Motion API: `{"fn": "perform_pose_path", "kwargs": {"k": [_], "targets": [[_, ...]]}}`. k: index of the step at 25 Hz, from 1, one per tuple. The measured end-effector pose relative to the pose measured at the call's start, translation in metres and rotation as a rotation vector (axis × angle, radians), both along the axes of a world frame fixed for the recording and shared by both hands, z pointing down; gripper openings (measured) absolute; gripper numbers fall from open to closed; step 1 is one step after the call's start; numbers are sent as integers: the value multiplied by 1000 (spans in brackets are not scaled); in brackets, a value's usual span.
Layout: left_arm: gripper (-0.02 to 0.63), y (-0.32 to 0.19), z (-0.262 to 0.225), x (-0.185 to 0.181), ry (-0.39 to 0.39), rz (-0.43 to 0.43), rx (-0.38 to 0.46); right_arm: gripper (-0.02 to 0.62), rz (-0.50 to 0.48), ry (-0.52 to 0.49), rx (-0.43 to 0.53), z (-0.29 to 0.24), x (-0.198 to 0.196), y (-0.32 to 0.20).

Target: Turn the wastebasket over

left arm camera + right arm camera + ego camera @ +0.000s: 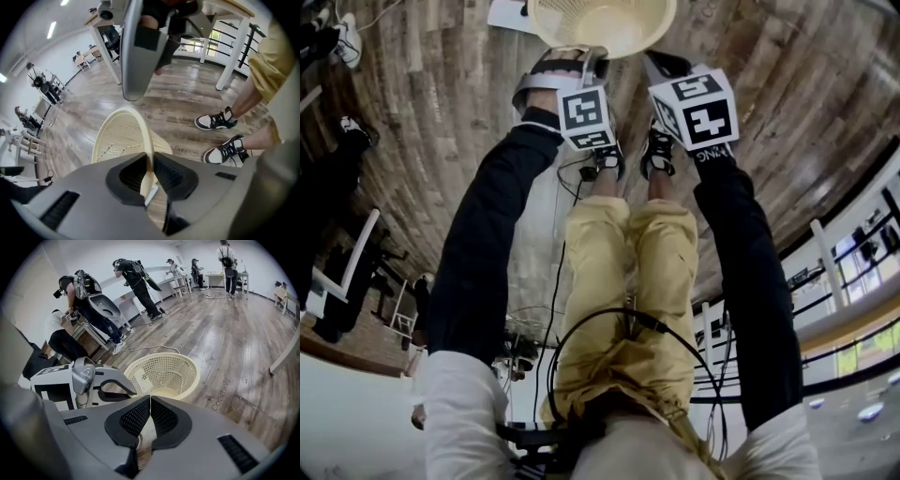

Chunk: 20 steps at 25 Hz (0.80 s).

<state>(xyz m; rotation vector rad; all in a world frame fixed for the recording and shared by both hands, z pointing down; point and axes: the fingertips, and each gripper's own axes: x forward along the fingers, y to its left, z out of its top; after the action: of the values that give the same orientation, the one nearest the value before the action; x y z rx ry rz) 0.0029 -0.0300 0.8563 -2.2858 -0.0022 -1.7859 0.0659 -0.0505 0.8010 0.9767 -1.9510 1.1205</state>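
Note:
The wastebasket is a cream plastic mesh basket on the wood floor in front of the person's feet. In the left gripper view the wastebasket stands tilted, with its near rim running edge-on between the pads. My left gripper is shut on that rim. In the head view my left gripper meets the basket's near edge. My right gripper hangs beside it, just short of the rim. In the right gripper view my right gripper is shut with nothing between its pads, and the wastebasket lies beyond them.
The person's black and white shoes stand close to the right of the basket. White table legs rise behind them. A cable lies on the floor past the basket. Other people and desks fill the far side of the room.

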Motion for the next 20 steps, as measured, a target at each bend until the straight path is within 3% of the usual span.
{"fn": "perform_pose_path", "kwargs": {"k": [7, 12, 20], "targets": [[55, 66, 30, -20, -57, 28, -222, 21, 9, -3, -31, 14, -6, 16], [69, 93, 42, -18, -60, -13, -369, 21, 0, -12, -31, 16, -14, 21], [82, 109, 47, -17, -75, -76, -497, 21, 7, -10, -40, 12, -13, 29]]}}
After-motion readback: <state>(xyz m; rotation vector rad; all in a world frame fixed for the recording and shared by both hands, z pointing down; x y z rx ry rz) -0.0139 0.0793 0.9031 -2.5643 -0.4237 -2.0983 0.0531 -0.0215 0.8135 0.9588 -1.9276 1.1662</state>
